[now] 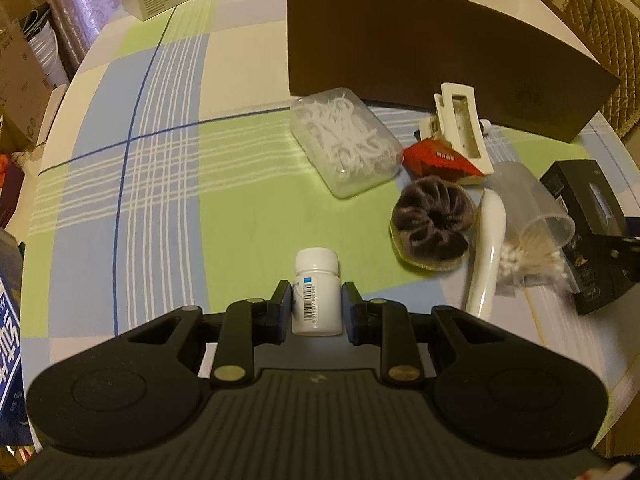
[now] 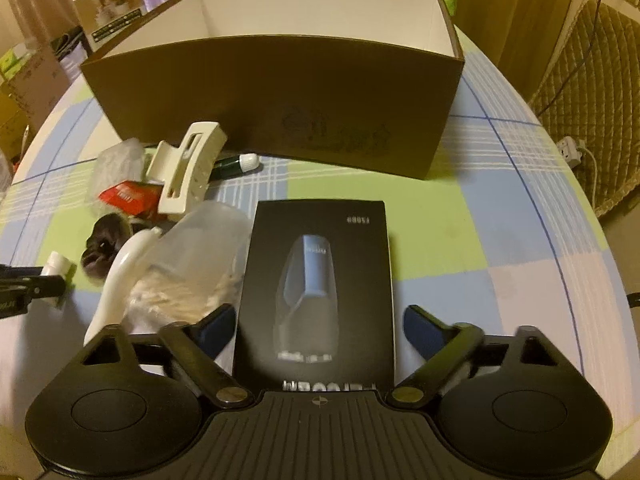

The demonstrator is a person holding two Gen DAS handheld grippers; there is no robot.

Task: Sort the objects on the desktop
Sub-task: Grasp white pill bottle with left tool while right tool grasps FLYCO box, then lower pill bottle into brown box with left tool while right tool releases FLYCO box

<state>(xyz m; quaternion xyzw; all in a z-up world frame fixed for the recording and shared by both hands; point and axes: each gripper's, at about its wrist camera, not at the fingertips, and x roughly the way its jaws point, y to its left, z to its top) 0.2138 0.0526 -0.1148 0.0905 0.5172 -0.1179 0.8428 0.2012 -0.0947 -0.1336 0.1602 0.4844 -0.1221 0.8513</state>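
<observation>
White bottle (image 1: 317,292) clamped in L gripper (image 1: 316,312); only R view shows R gripper (image 2: 318,324) apart round black box (image 2: 318,280)

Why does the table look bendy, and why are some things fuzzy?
Both views use fisheye lenses, so the brown box and table edges curve. In the right wrist view, the lettering on the black box is smeared; in the left wrist view, the cotton swabs look soft.

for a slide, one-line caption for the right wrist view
Open right hand-held gripper straddles a black product box before the brown cardboard box.
</observation>
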